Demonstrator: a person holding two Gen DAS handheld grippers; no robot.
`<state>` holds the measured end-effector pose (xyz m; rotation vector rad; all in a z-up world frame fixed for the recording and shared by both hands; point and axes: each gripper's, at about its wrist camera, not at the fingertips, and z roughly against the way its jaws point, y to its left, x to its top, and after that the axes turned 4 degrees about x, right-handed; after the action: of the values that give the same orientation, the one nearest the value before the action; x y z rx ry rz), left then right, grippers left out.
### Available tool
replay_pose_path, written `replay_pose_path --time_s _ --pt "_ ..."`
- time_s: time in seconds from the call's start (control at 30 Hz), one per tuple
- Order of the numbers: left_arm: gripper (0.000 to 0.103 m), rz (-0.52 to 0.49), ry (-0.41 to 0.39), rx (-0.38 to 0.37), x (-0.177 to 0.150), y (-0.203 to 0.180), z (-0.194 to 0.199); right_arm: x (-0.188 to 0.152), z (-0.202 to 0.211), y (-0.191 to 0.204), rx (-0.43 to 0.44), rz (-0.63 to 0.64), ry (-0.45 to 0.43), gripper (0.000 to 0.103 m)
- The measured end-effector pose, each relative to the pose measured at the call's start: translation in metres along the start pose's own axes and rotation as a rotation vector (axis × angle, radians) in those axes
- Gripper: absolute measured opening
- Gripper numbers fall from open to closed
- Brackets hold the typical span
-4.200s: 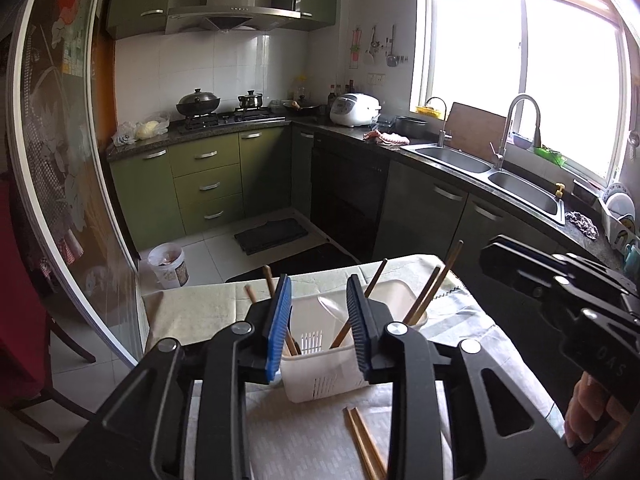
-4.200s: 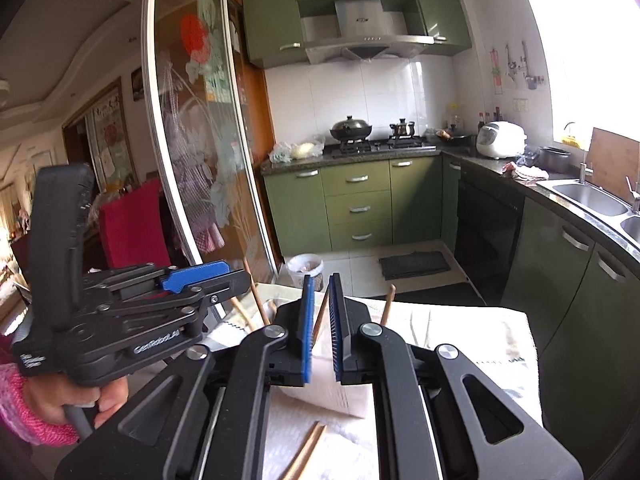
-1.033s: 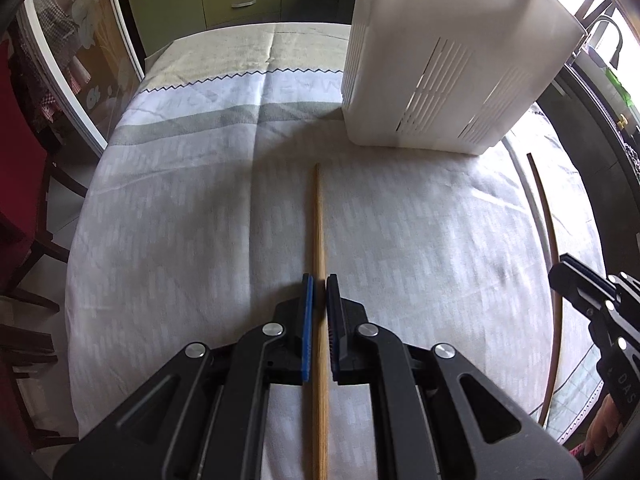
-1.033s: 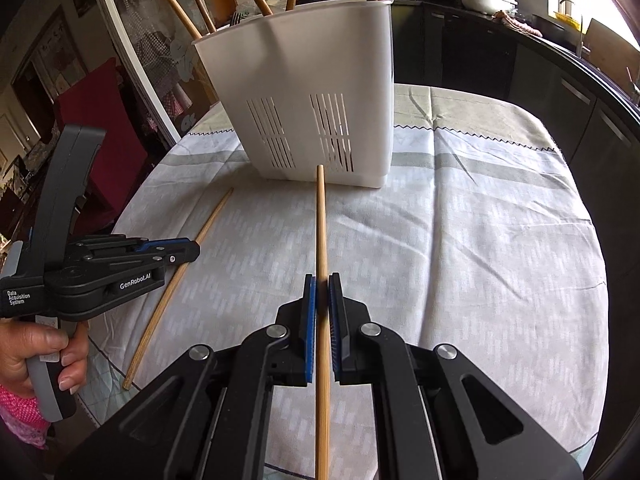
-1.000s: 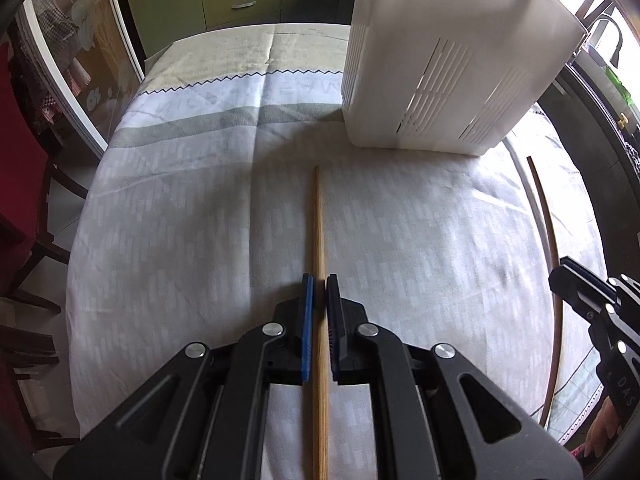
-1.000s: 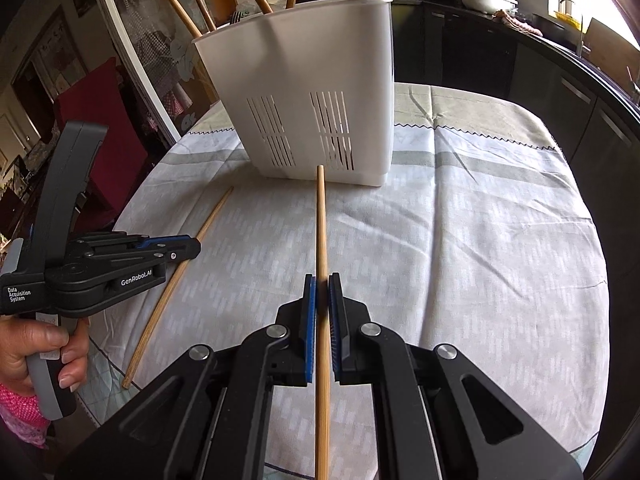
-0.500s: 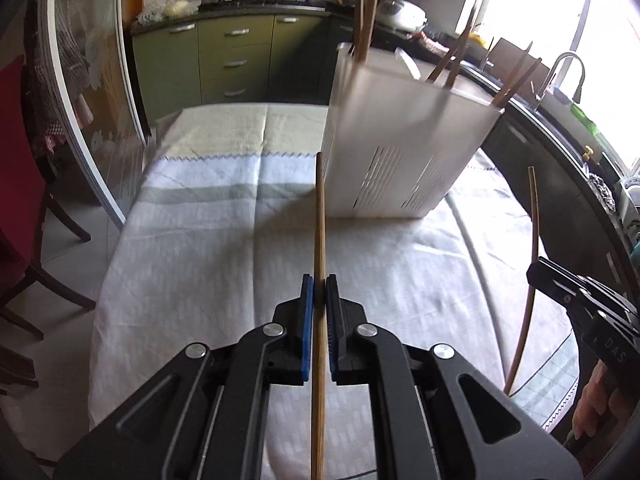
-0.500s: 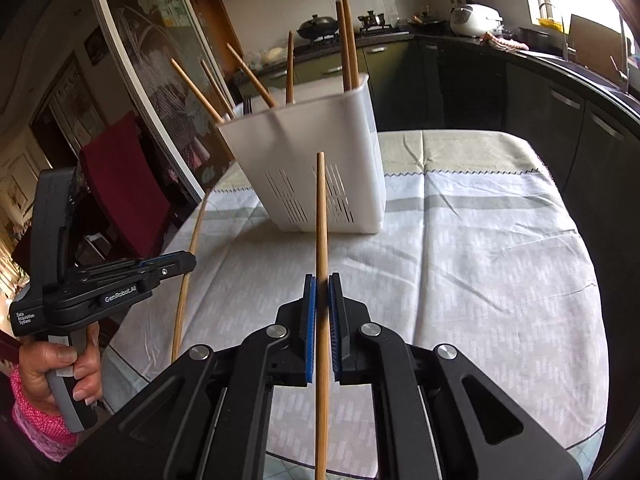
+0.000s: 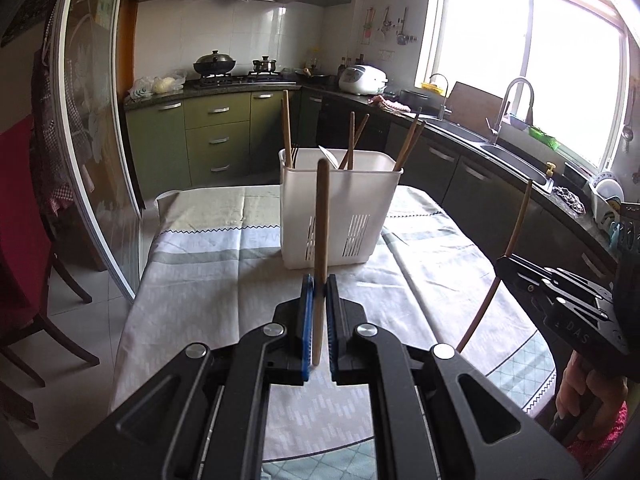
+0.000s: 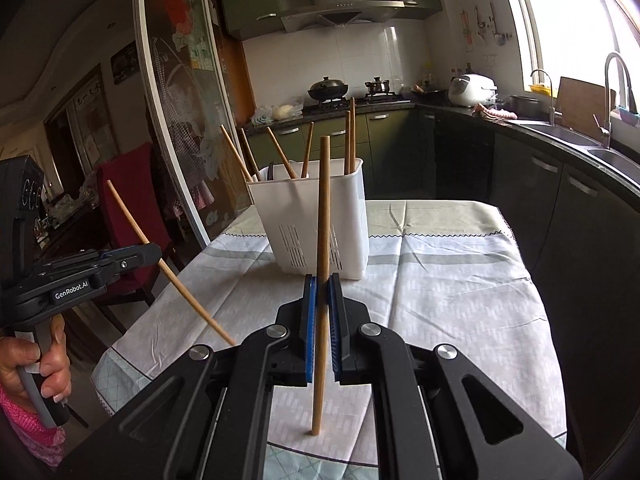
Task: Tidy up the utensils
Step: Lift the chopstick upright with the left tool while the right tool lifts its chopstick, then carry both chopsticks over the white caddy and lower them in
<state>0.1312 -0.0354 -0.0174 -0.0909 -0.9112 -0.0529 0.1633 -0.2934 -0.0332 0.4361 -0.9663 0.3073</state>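
Observation:
My left gripper [image 9: 318,286] is shut on a wooden chopstick [image 9: 321,240] and holds it nearly upright above the table. My right gripper [image 10: 321,286] is shut on another wooden chopstick [image 10: 323,216], also lifted and nearly upright. Each gripper shows in the other's view: the left [image 10: 154,251] with its slanted chopstick [image 10: 176,280], the right [image 9: 504,262] with its chopstick [image 9: 516,232]. The white slotted utensil holder [image 9: 340,212] stands on the table ahead of both grippers, also in the right wrist view [image 10: 316,224], with several chopsticks standing in it.
The table carries a grey-white patterned cloth [image 9: 208,280]. A red-draped chair [image 9: 24,240] stands at the left edge. A glass sliding door [image 9: 92,140] lies left, and kitchen counters with a sink [image 9: 512,160] lie right.
Both grippers have lifted their chopsticks off the cloth and tipped them up from flat to nearly upright. The views have risen from the tabletop to the kitchen and holder.

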Motion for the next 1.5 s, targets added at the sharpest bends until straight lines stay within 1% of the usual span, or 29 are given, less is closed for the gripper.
replay_pose_path --time_s 0.17,0.47,0.7,0.9,1.07,1.2,1.3,1.43,1.5 --pt "0.006 -0.015 0.008 0.003 0.000 -0.003 -0.001 -0.006 0.012 0.004 0.008 0.005 -0.012 0.007" --pt "0.006 -0.023 -0.003 0.002 0.004 -0.001 -0.005 -0.006 0.010 0.007 0.030 -0.002 -0.011 0.007" --pt "0.006 -0.029 -0.020 0.000 0.003 0.001 -0.003 -0.006 0.008 0.010 0.036 0.002 -0.007 0.007" --pt "0.006 -0.041 -0.048 -0.004 0.010 -0.001 0.006 0.002 0.014 0.012 0.051 0.005 -0.033 0.007" --pt "0.006 -0.048 -0.079 -0.014 0.022 -0.004 0.017 0.023 0.023 0.016 0.057 0.026 -0.083 0.007" --pt "0.006 -0.061 -0.131 -0.015 0.039 -0.005 0.031 0.051 0.034 0.021 0.055 0.054 -0.158 0.007" --pt "0.006 -0.063 -0.179 -0.025 0.056 -0.005 0.041 0.077 0.041 0.031 0.044 0.094 -0.233 0.007" --pt "0.006 -0.083 -0.273 -0.005 0.082 -0.010 0.053 0.112 0.043 0.044 0.032 0.145 -0.345 0.007" --pt "0.006 -0.089 -0.317 -0.003 0.095 -0.014 0.055 0.127 0.038 0.046 0.033 0.152 -0.383 0.007"
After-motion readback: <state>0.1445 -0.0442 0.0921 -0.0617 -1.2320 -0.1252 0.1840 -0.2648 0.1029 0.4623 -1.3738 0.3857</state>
